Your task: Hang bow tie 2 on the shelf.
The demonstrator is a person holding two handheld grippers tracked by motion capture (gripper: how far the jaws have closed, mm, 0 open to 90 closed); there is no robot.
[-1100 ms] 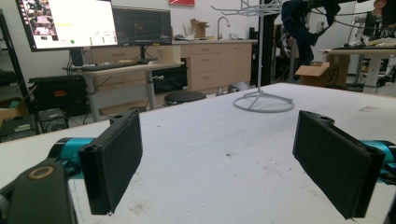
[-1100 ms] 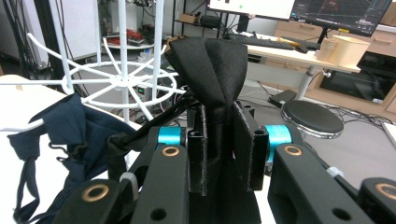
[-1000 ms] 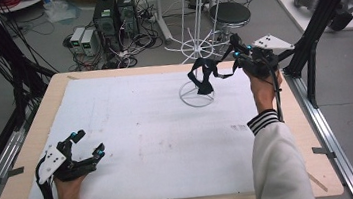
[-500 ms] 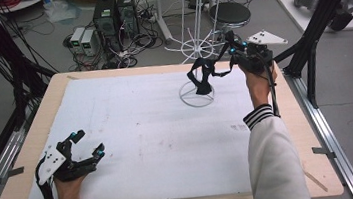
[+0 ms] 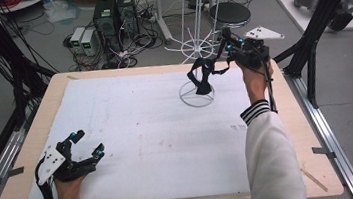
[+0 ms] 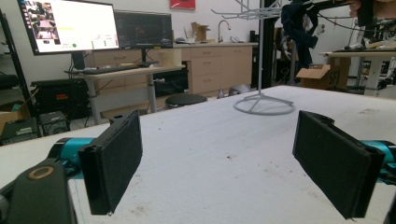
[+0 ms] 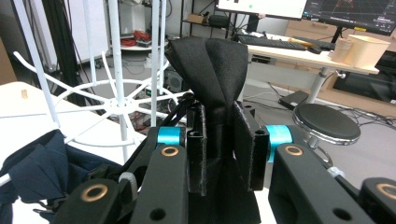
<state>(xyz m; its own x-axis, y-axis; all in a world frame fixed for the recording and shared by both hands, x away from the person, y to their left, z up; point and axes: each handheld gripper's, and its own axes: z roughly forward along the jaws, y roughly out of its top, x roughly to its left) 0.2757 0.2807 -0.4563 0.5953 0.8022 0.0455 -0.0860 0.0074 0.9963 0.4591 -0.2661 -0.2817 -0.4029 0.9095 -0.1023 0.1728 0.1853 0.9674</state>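
- A black bow tie (image 7: 212, 65) is pinched between the jaws of the right gripper (image 7: 219, 140), its folded cloth bulging out above the pads (image 7: 246, 140).
- In the high view the right gripper (image 5: 232, 53) is held up at the far right of the table (image 5: 284, 178), beside the white wire rack (image 5: 192, 37).
- Dark cloth (image 5: 201, 76) is seen hanging at the rack, above its ring base (image 5: 197, 97); whether this is the same tie cannot be told from above.
- A second, navy piece of cloth (image 7: 42, 168) is seen low at the left of the right gripper view, hung on a white prong.
- The left gripper (image 5: 86, 146) is rested on the white mat (image 5: 159, 141) at the near left corner, jaws spread wide, nothing between them.
- In the left gripper view, bare mat is seen between its two pads (image 6: 114, 165), with the rack base (image 6: 264, 105) well beyond.
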